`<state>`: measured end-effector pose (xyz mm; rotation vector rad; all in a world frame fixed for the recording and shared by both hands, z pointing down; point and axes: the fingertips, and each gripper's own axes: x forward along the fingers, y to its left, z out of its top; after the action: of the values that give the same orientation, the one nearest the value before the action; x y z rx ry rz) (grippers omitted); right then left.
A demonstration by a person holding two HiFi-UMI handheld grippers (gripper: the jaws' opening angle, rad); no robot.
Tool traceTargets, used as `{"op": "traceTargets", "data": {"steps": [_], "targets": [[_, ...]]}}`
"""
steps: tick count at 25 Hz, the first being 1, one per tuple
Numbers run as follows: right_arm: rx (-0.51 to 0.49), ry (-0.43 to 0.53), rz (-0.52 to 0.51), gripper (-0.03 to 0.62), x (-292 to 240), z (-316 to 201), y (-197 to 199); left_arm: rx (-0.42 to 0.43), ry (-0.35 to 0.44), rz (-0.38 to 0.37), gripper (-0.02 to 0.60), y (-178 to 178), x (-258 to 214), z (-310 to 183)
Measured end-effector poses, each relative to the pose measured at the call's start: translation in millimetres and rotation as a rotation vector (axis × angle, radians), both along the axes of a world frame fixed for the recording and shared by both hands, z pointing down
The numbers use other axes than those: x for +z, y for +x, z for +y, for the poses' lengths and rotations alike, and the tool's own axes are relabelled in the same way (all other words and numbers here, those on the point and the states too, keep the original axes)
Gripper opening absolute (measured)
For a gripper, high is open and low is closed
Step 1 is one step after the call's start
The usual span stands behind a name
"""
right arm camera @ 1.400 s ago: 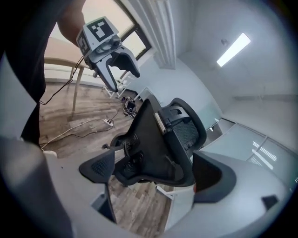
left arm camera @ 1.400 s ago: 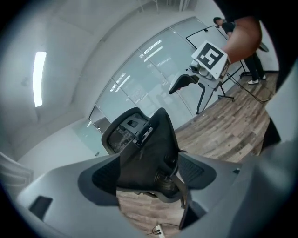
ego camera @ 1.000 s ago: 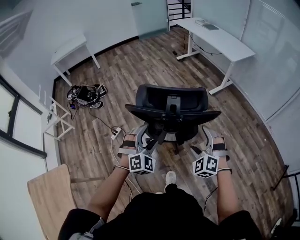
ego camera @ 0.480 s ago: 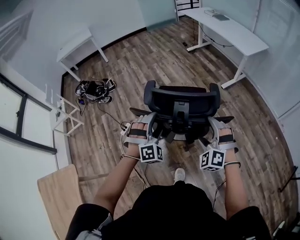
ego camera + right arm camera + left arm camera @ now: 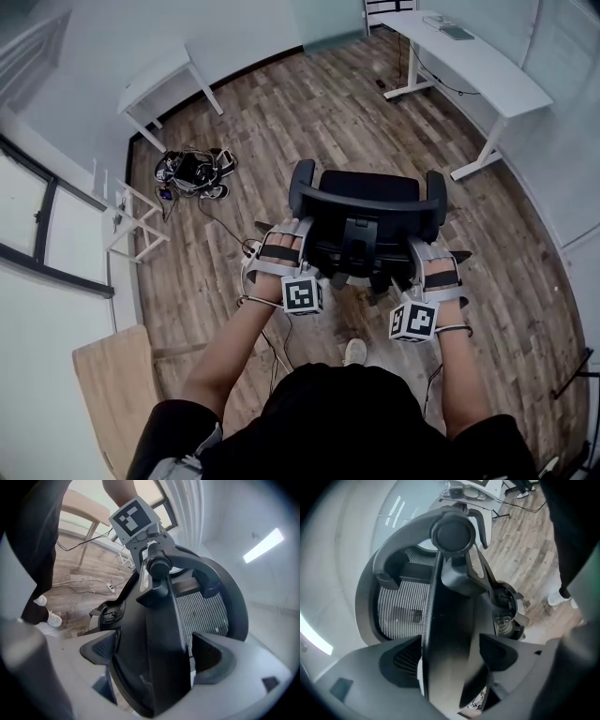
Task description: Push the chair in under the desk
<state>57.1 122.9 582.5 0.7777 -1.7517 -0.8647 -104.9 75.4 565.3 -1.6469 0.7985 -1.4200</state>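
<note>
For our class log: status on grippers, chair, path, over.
Status: left gripper and right gripper shut on chair back edges. Chair stands apart from white desk. Nothing seen between them.

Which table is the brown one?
The wooden table at the head view's lower left corner. Its top is light brown wood, while the long desk at the upper right and the small table at the upper left are both white.

A plank floor (image 5: 281,122) is carrying everything, with the chair (image 5: 366,211) standing mid-room on it. A white desk (image 5: 487,66) is standing beyond the chair to the right, and a small table (image 5: 159,80) beyond it to the left. A cable tangle (image 5: 192,173) and a white rack (image 5: 131,225) are sitting left of the chair.
</note>
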Motion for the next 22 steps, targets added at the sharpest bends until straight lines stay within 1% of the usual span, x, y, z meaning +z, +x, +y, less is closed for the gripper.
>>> {"op": "traceTargets", "data": {"steps": [2,4,6,8,11,13,15,16,19,22], "targets": [[0.004,0.03,0.002,0.503,-2.2,-7.5,1.7,0.01,0.0,-0.022,0.394,0.6,8.5,-5.5],[0.007,0.029,0.013,0.503,0.3,-16.0,3.2,0.008,-0.006,-0.024,0.394,0.1,13.7,-11.0],[0.012,0.011,0.049,0.503,9.6,-20.3,4.5,-0.004,-0.013,-0.022,0.394,-2.2,17.1,-13.6],[0.023,0.009,0.098,0.503,15.7,-22.0,7.4,-0.002,-0.002,-0.018,0.394,-1.9,15.9,-15.1],[0.036,-0.009,0.156,0.503,17.1,-21.8,10.4,0.017,0.006,0.015,0.394,2.5,14.0,-14.9],[0.039,-0.025,0.16,0.502,19.0,-21.7,7.9,0.019,-0.011,0.024,0.394,2.6,17.0,-13.5],[0.045,-0.042,0.146,0.499,19.2,-20.6,4.4,0.023,-0.016,0.017,0.394,1.6,17.6,-13.6],[0.047,-0.043,0.155,0.497,20.0,-20.7,5.0,0.026,-0.019,0.013,0.394,1.2,18.2,-13.7],[0.049,-0.002,0.229,0.488,25.0,-24.8,14.3,0.036,-0.026,0.009,0.394,1.6,21.8,-15.2],[0.066,-0.028,0.168,0.485,25.0,-24.3,8.3,0.044,-0.032,0.009,0.394,2.7,27.8,-19.8]]}}
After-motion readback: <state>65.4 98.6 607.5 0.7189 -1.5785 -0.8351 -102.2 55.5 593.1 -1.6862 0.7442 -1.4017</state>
